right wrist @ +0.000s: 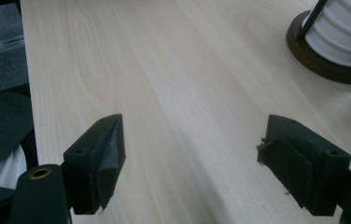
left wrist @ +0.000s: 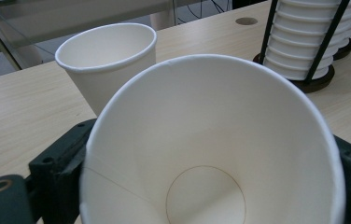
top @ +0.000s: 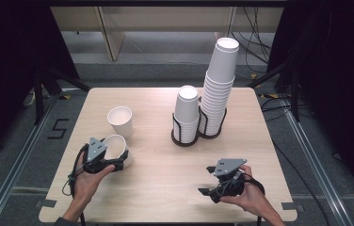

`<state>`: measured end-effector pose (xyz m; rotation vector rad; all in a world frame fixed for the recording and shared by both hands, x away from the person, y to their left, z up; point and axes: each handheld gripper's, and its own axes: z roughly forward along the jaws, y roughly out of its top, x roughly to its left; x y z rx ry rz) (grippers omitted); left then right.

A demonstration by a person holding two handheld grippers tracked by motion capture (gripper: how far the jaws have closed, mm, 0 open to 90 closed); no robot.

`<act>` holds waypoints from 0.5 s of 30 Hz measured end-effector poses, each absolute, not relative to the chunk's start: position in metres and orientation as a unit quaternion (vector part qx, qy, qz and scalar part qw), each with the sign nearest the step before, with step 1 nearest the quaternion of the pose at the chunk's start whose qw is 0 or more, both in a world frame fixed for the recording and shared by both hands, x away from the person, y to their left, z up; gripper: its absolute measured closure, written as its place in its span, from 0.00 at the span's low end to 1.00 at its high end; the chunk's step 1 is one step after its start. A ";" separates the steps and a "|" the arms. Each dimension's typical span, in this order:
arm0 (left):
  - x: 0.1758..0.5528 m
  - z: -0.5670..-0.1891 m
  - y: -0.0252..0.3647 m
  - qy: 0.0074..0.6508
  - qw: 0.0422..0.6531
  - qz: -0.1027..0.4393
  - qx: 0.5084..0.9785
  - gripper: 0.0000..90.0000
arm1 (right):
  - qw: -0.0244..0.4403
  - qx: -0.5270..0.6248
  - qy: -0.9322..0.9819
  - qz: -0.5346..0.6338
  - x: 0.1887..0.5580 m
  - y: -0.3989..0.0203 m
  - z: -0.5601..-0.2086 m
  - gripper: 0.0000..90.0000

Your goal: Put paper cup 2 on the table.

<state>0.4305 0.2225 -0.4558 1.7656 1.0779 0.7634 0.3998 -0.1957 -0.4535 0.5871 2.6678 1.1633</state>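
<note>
The left tongs [top: 114, 157] clasp a paper cup [left wrist: 211, 154] by its sides, just short of the upright cup [left wrist: 108, 60] ahead. Likely next step: carry it over and nest or set it down. The right tongs [right wrist: 192, 158] gape empty over the worktop [right wrist: 173, 70].

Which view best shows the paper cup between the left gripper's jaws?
The left gripper view: the held paper cup faces the camera, open mouth and inside bottom visible, jaws on both sides. The high view shows its rim beside the left gripper, half hidden. The right gripper view looks along the table.
</note>
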 end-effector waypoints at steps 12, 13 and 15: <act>0.441 -0.457 0.234 0.455 0.437 0.315 0.709 0.09 | 0.091 0.195 0.897 0.387 0.401 -0.196 -0.455 0.24; 0.443 -0.457 0.235 0.459 0.434 0.313 0.709 0.09 | 0.090 0.195 0.897 0.387 0.401 -0.196 -0.455 0.24; 0.447 -0.459 0.236 0.461 0.432 0.314 0.708 0.09 | 0.084 0.200 0.897 0.385 0.400 -0.196 -0.455 0.24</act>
